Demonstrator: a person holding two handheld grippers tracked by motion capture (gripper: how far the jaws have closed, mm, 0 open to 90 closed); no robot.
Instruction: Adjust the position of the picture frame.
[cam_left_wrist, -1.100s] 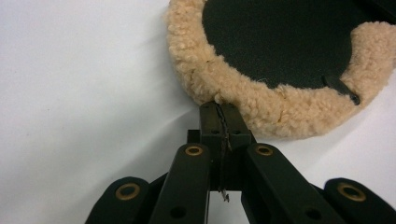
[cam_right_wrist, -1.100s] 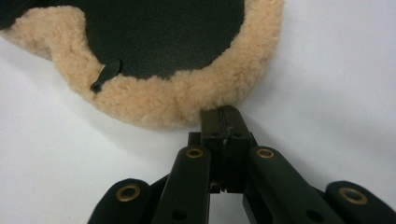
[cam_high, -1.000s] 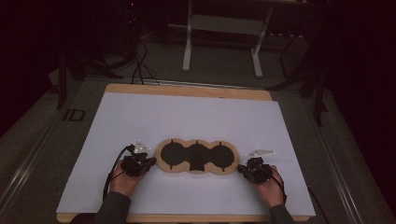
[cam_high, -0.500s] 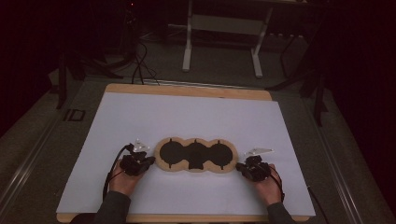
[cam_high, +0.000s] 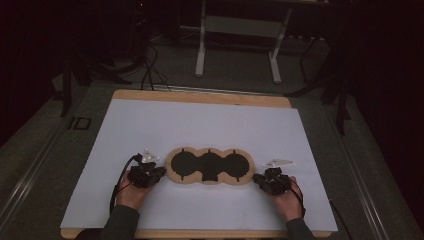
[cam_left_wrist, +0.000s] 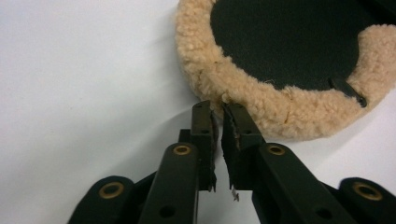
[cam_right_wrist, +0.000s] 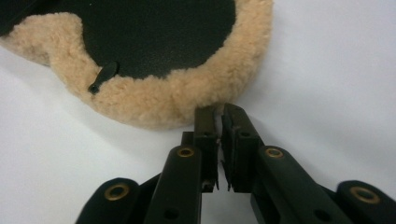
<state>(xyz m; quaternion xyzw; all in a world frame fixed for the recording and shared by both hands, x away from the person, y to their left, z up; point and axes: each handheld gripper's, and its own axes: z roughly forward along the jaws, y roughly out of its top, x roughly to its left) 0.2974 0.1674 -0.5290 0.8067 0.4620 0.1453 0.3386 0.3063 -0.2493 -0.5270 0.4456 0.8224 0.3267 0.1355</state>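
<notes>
Over the last half second the fingers of both grippers have just been parting, from fully together to a thin slit, and nothing sits in either gap; neither hand has shifted on the table (cam_high: 125, 130), and the fleece-rimmed mat (cam_high: 210, 166), a three-lobed piece with black round panels and a tan woolly border, lies where it lay a second ago. I read this as a let-go, or a first loosening before a fresh bite, at both ends of the mat rather than a pull on it. On the left, the left gripper (cam_left_wrist: 218, 109) has its fingers (cam_left_wrist: 203, 126) only a crack apart; their tips stand just at the mat's woolly edge (cam_left_wrist: 243, 93), which lies straight ahead of them and runs off to their right, and I cannot tell whether the tips brush the fleece. In the high view this gripper (cam_high: 159, 171) sits at the mat's left lobe. On the right, the right gripper (cam_right_wrist: 218, 108) shows the same narrow slit between its fingers (cam_right_wrist: 206, 126), holding nothing; the mat's border (cam_right_wrist: 187, 100) lies just ahead and to their left, seemingly touching the tips. From above, that gripper (cam_high: 257, 178) sits just beside the right lobe.
</notes>
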